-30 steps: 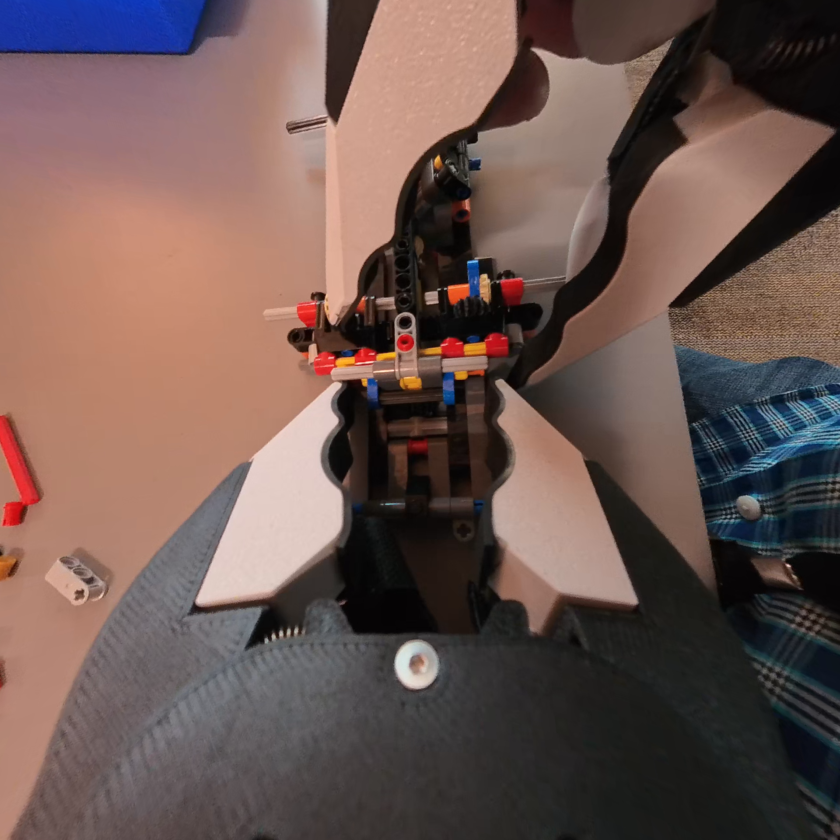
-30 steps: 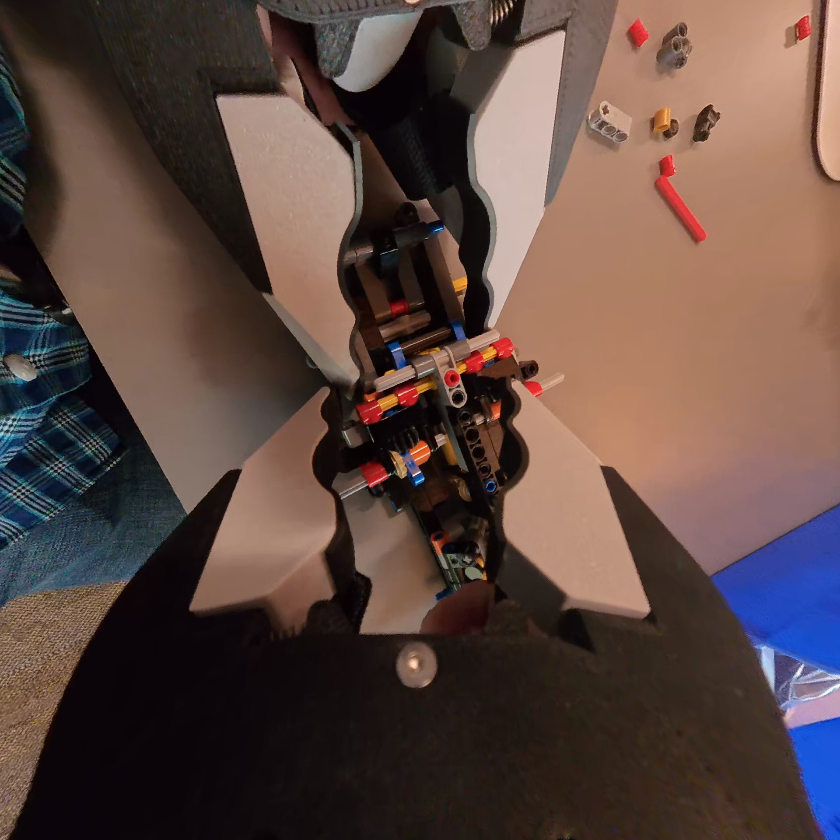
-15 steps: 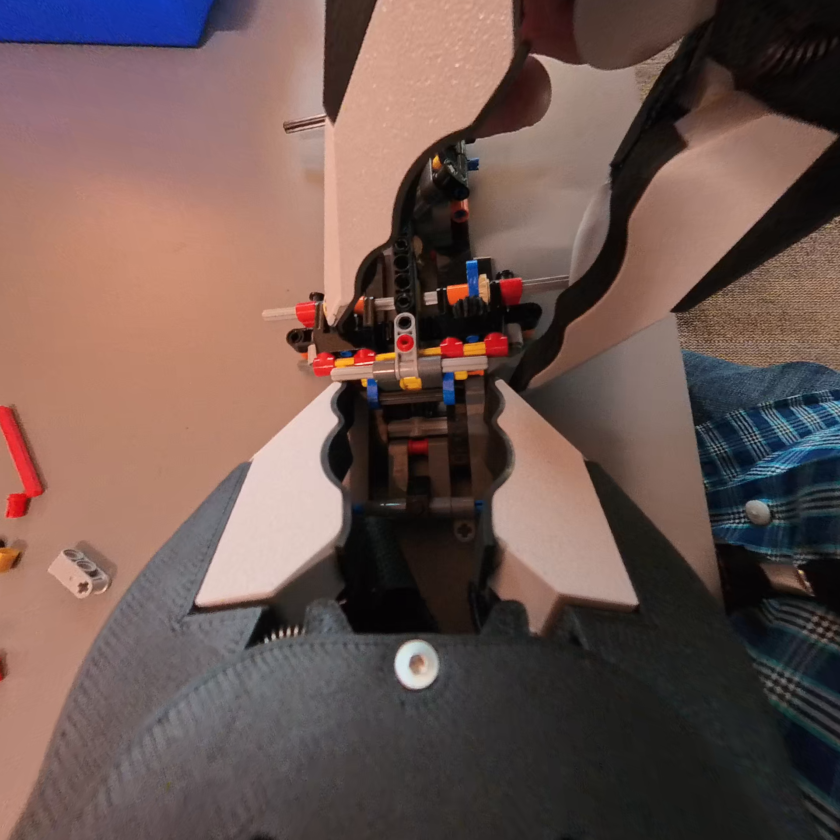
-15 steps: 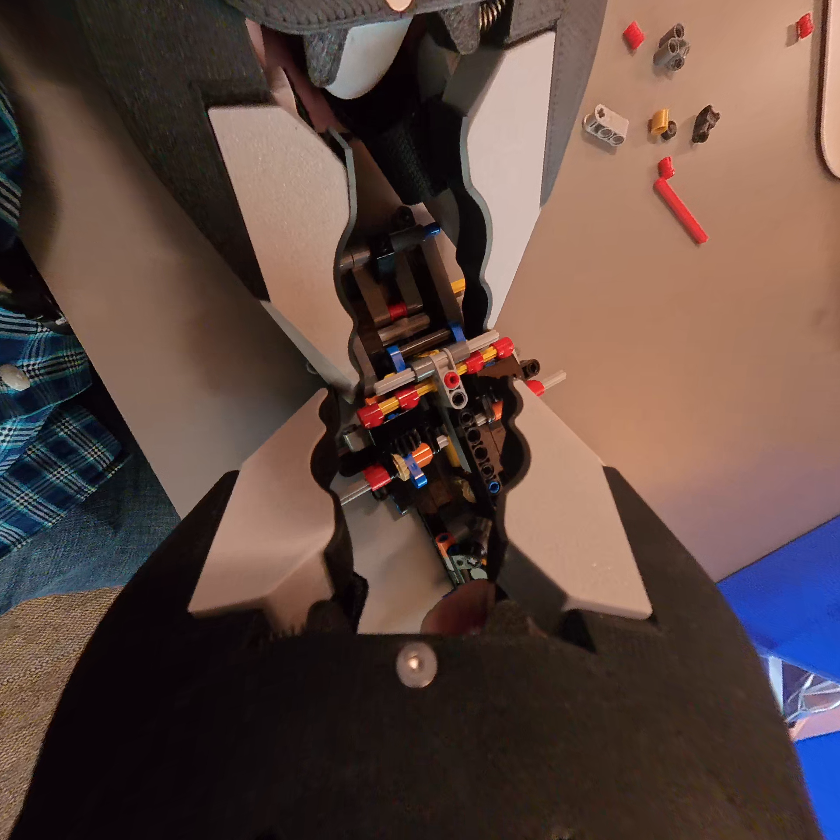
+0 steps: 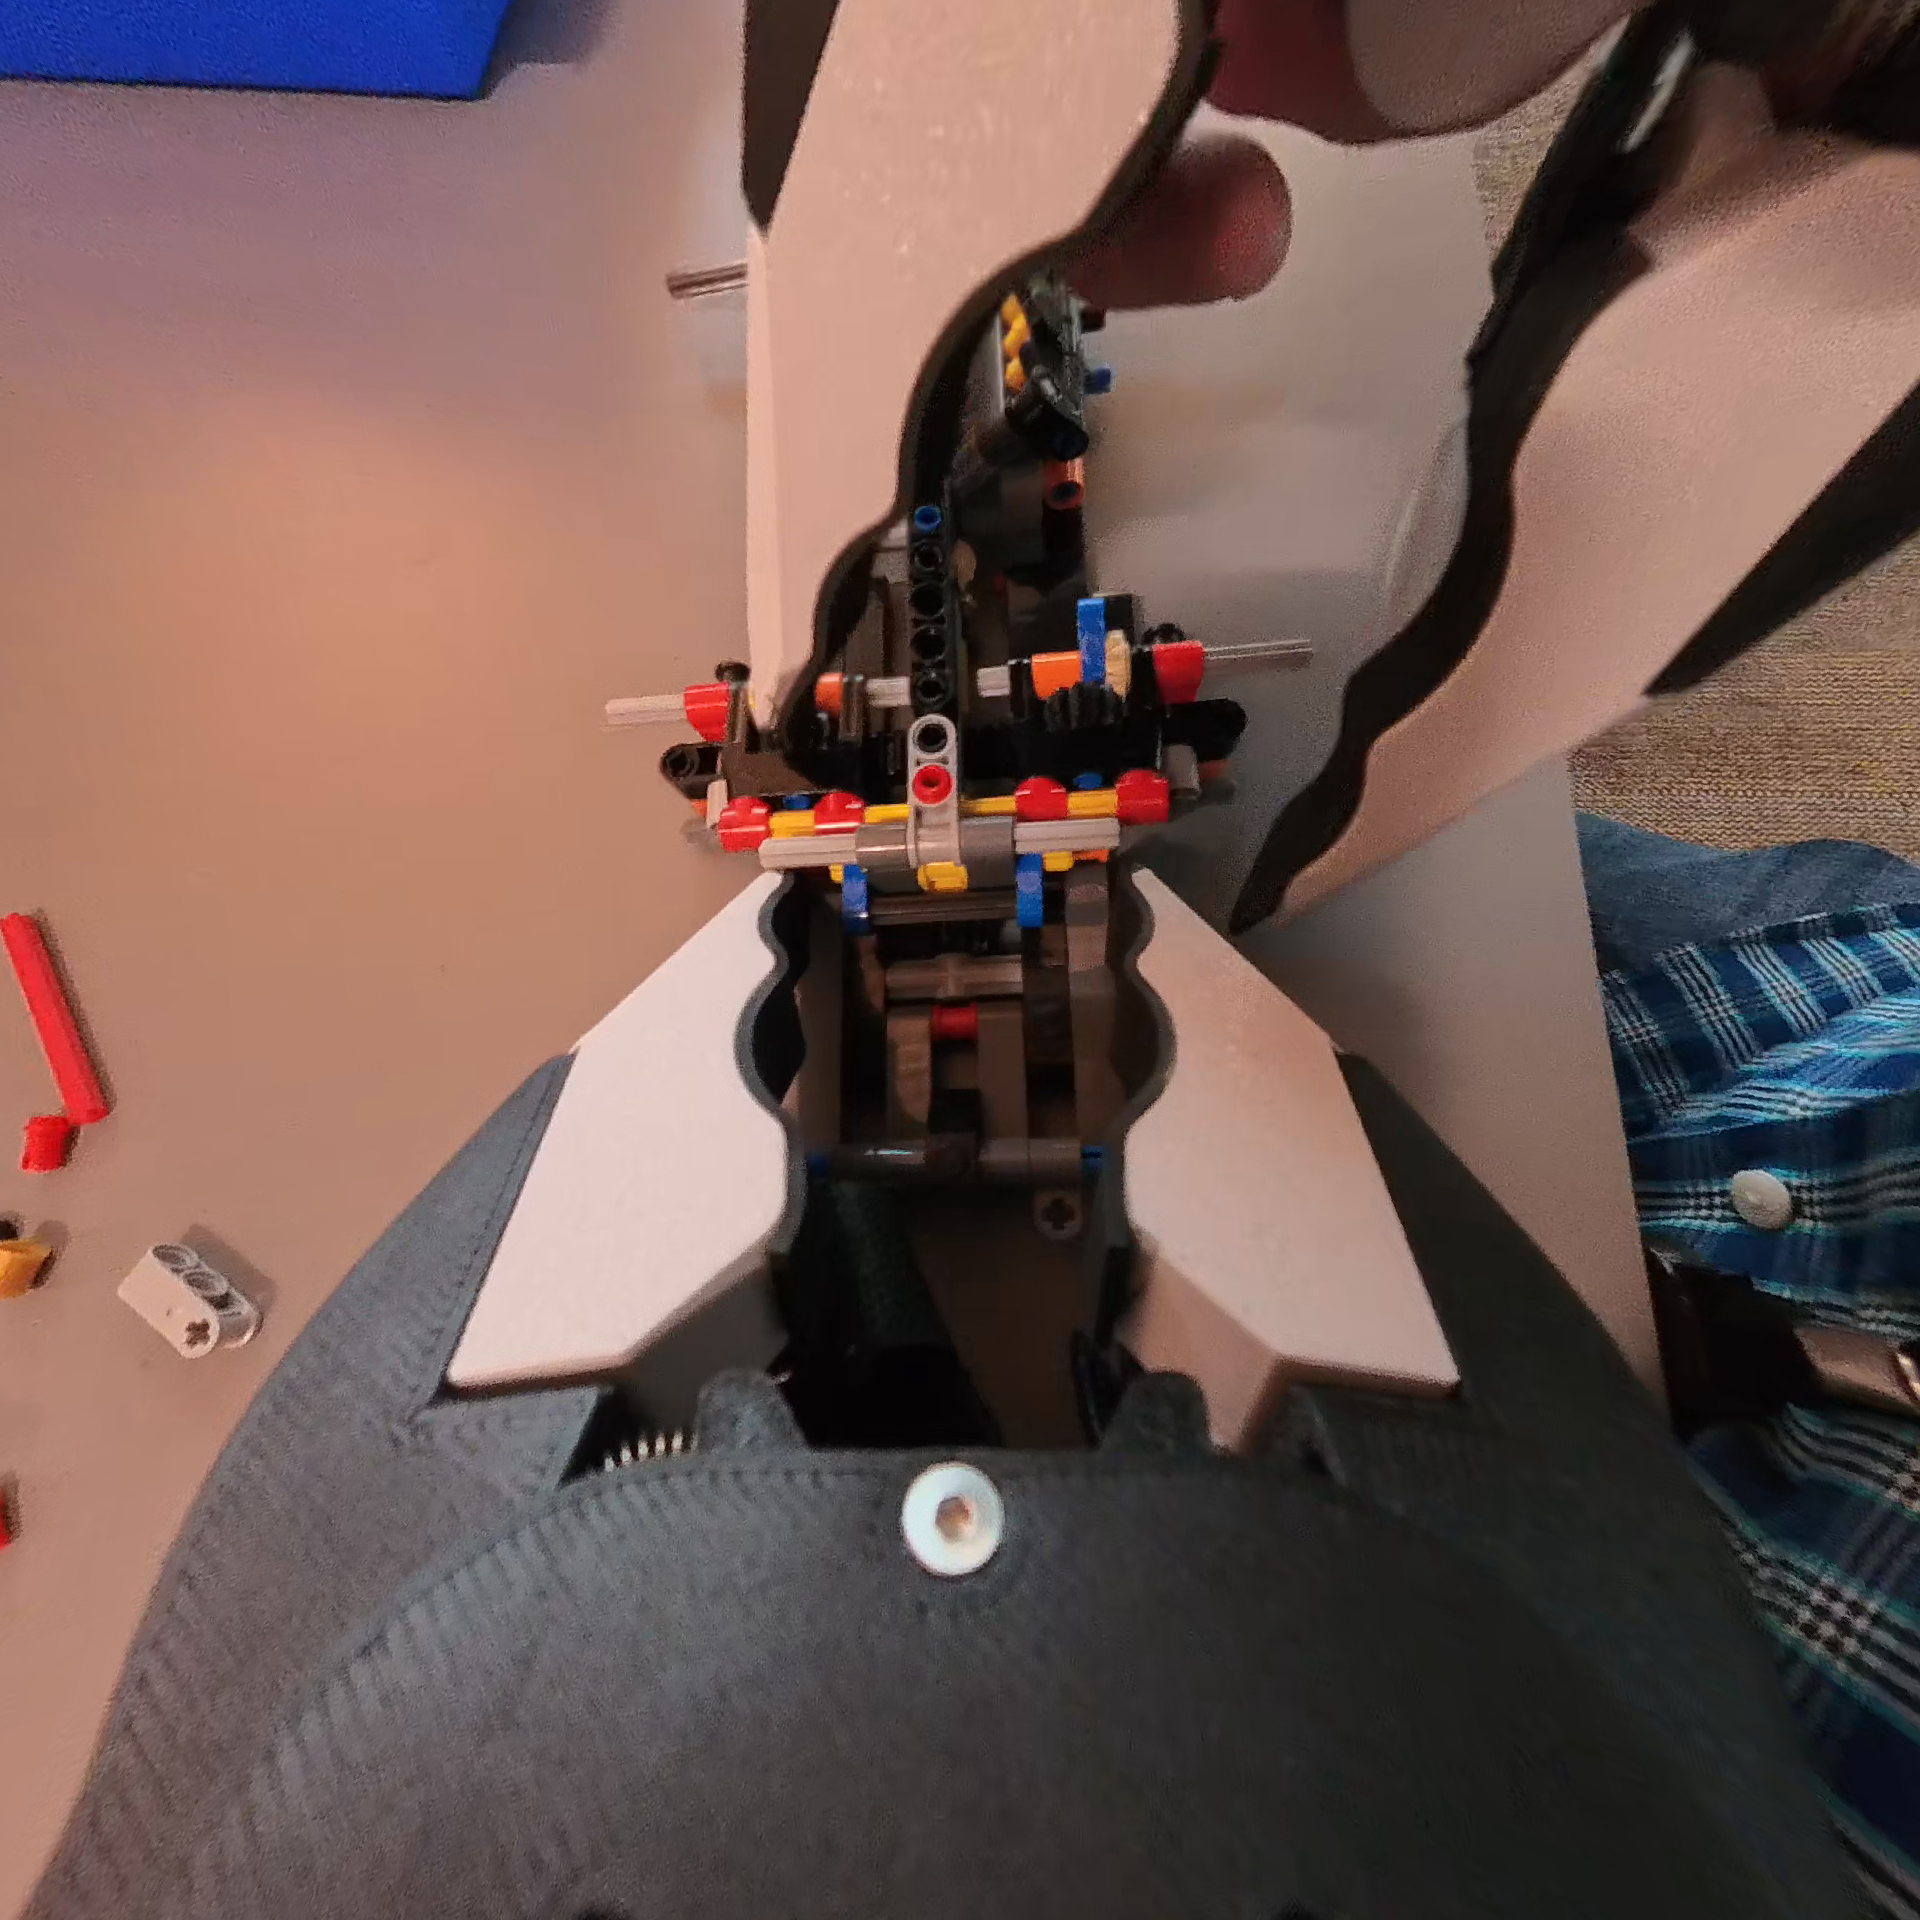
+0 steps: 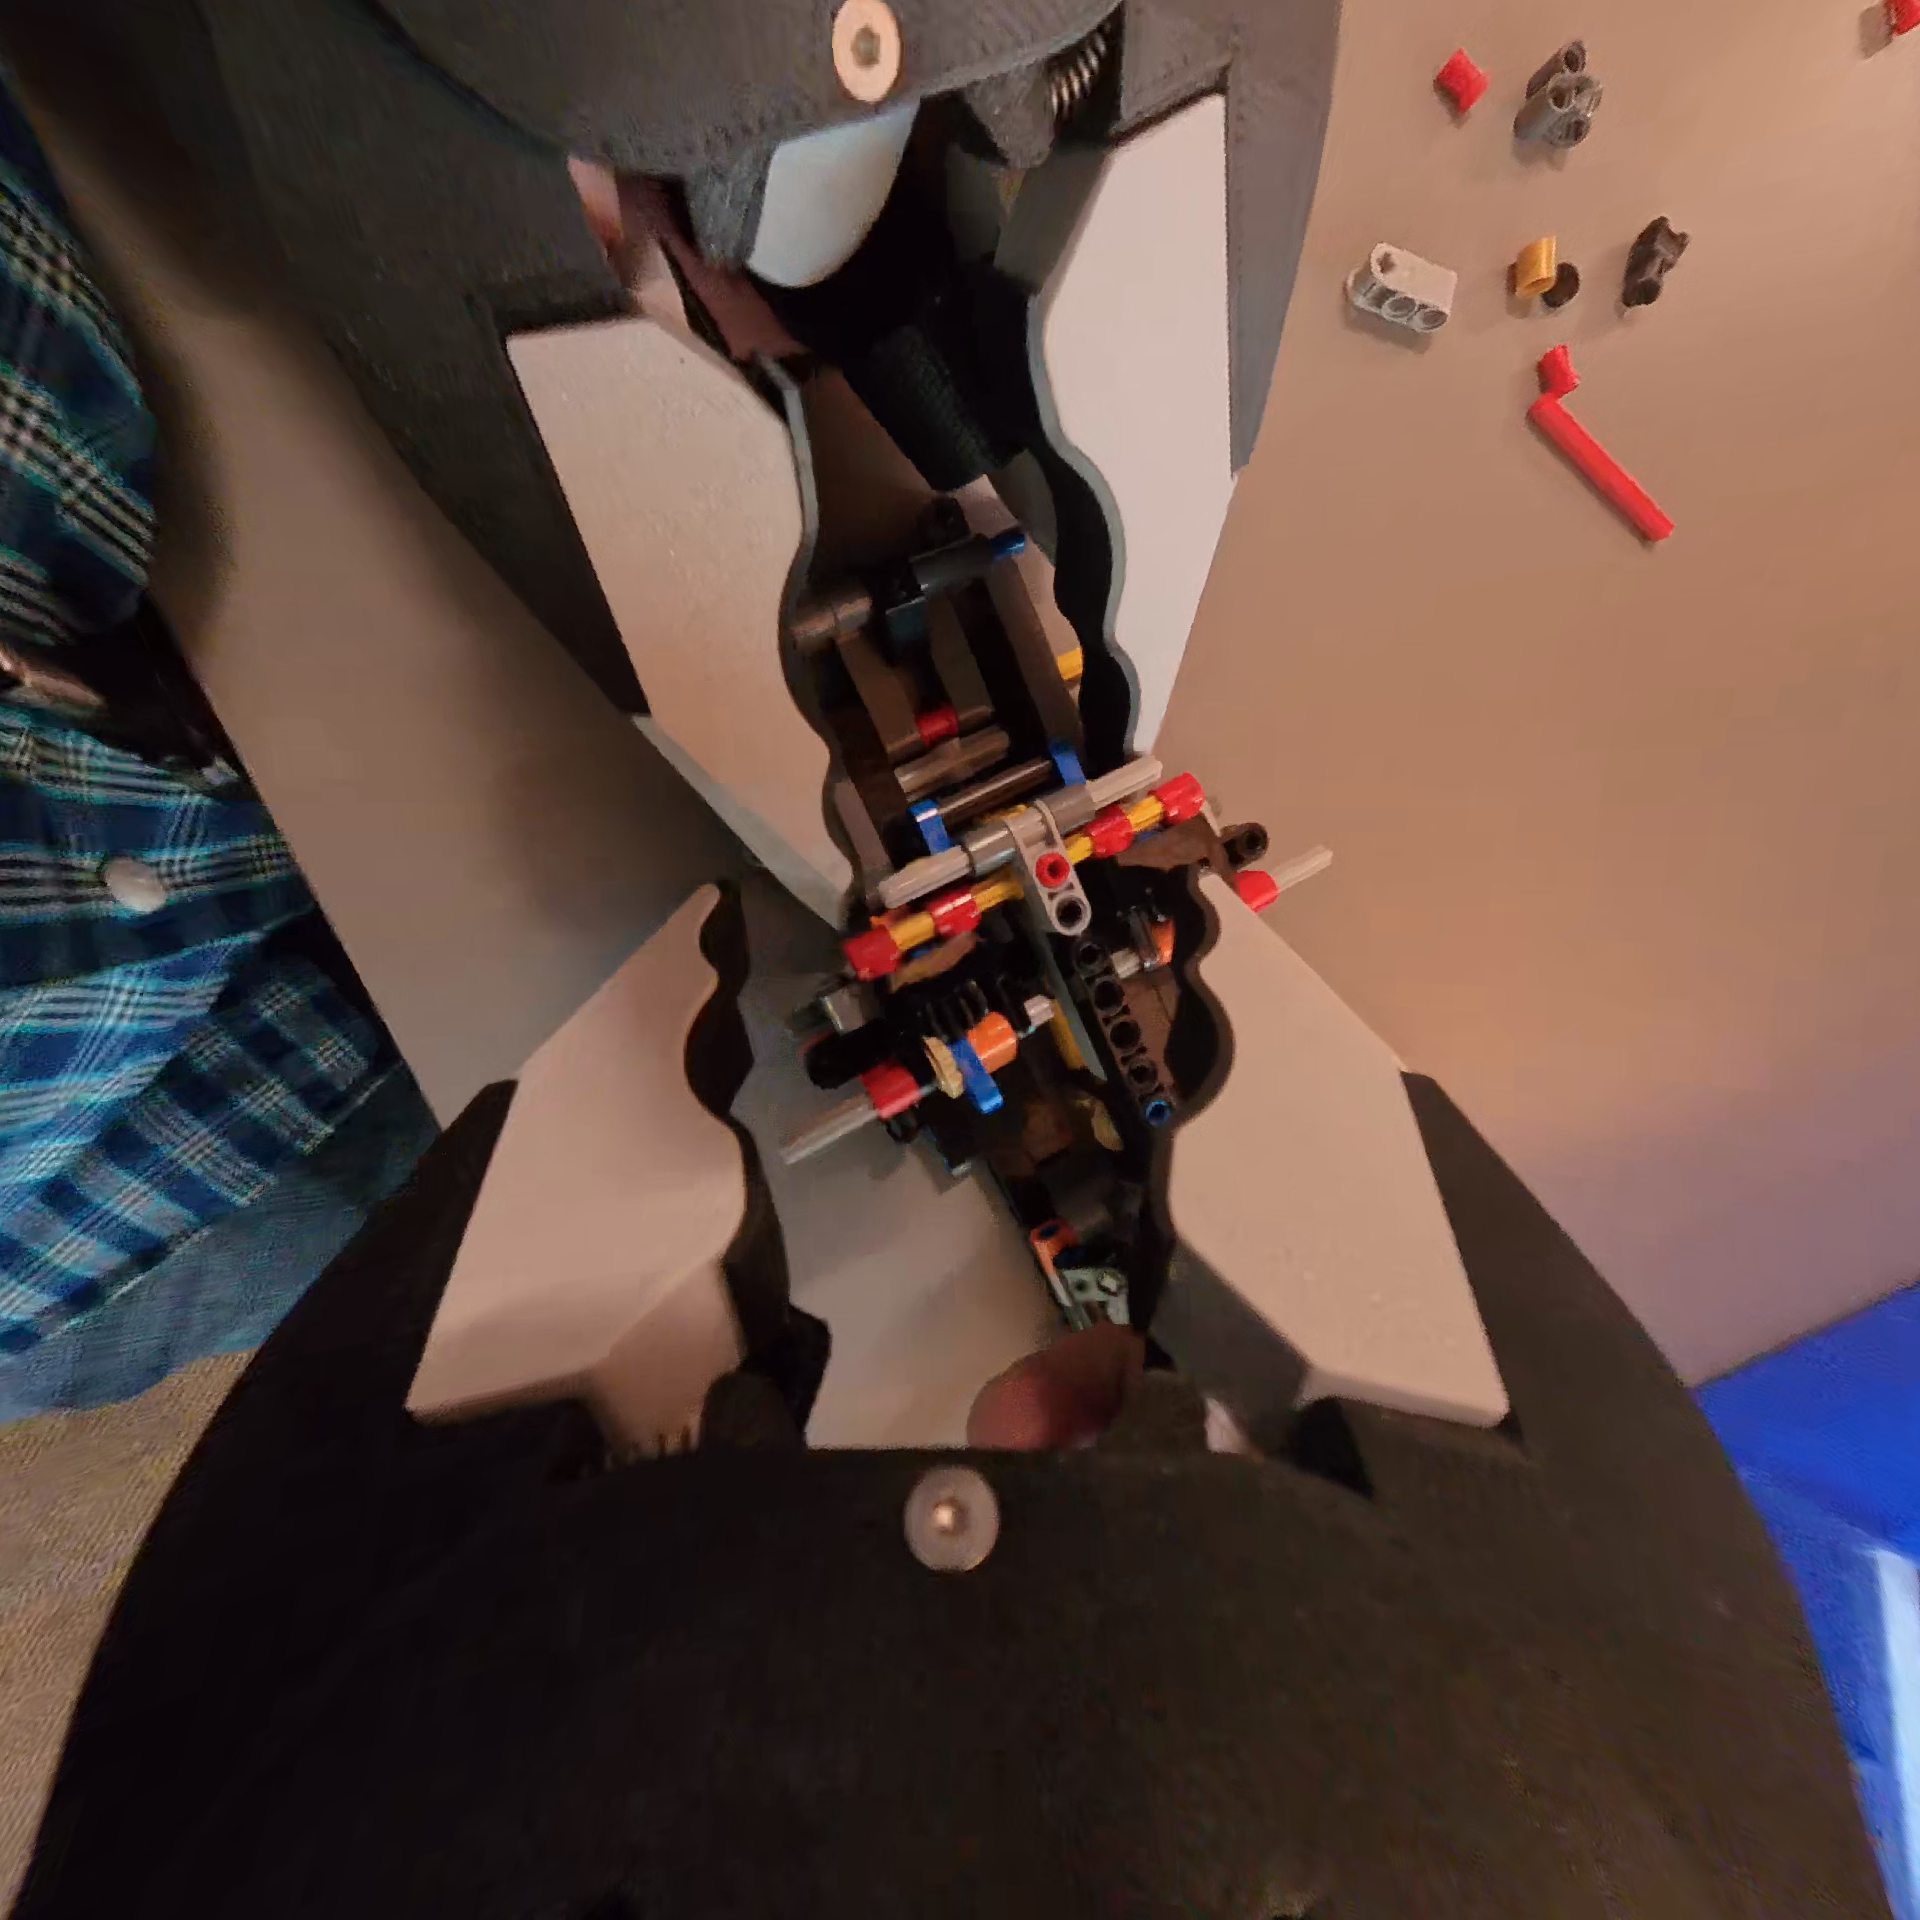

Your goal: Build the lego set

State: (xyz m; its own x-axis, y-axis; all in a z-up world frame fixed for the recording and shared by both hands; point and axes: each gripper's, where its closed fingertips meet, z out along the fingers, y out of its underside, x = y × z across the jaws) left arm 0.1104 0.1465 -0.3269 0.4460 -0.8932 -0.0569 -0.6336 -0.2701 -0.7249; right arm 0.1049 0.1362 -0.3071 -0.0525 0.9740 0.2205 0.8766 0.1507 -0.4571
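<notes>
Lego assembly (image 5: 940, 821) between opposing grippers; loose pieces (image 5: 192, 1286) left on table (image 5: 364, 520).

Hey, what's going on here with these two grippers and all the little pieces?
A person is holding a partly built lego model between two handheld grippers, above a table. The left gripper clamps one end and the right gripper meets it from the opposite side, closed around the other end. Loose parts lie untouched on the table: a red axle, a light grey connector, a yellow piece and a few dark ones.
</notes>
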